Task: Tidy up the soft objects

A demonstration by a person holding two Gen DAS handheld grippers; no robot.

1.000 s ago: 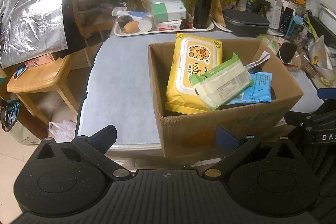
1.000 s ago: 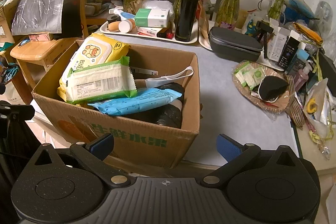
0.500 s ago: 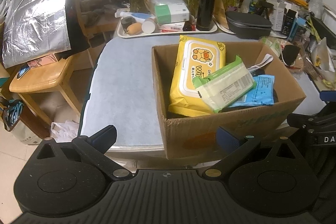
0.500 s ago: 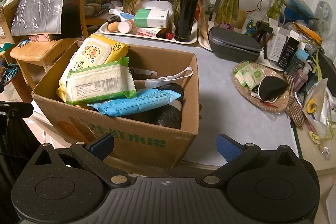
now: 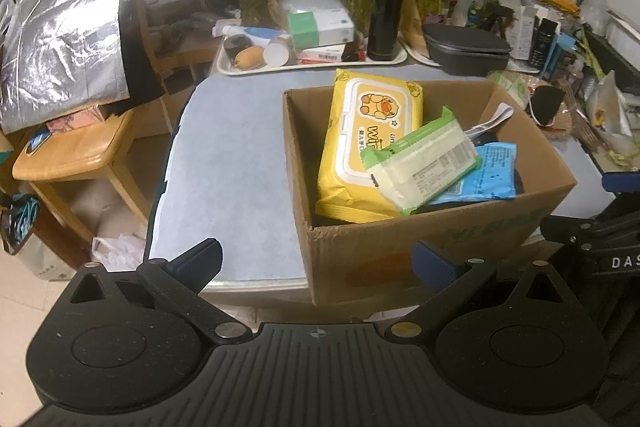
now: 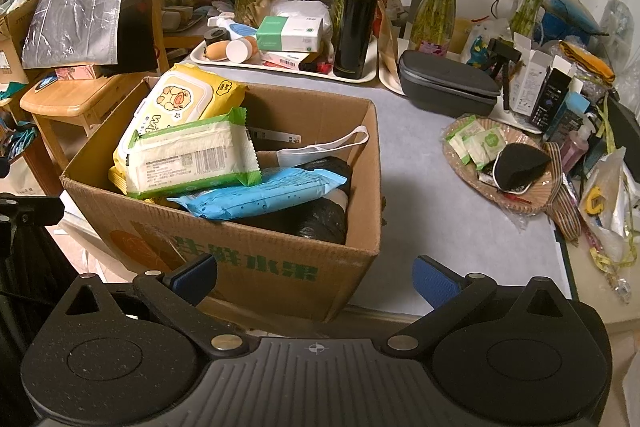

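A cardboard box (image 5: pixel 400 251) (image 6: pixel 256 263) stands at the table's near edge. A yellow wipes pack (image 5: pixel 372 131) (image 6: pixel 180 99) leans inside it. A green-edged wipes pack (image 5: pixel 424 163) (image 6: pixel 188 159) lies on top, over a blue pack (image 5: pixel 488 171) (image 6: pixel 256 195). A white mask (image 6: pixel 320 149) and a black bag (image 6: pixel 320 215) fill the box's right part. My left gripper (image 5: pixel 316 263) hangs open before the box's near left corner, holding nothing. My right gripper (image 6: pixel 314 277) is open and empty in front of the box's near wall.
A grey table cover (image 5: pixel 232 163) (image 6: pixel 420 195) lies bare left and right of the box. A white tray (image 5: pixel 312 61) with a black flask (image 6: pixel 358 23) sits behind. A grey case (image 6: pixel 448 87), a woven plate of sachets (image 6: pixel 516 203), glass vases and a wooden stool (image 5: pixel 76 147) surround it.
The left gripper's view has slid slightly, so the box sits a little further right and higher. The right gripper's view is nearly still. Nothing in the box moved.
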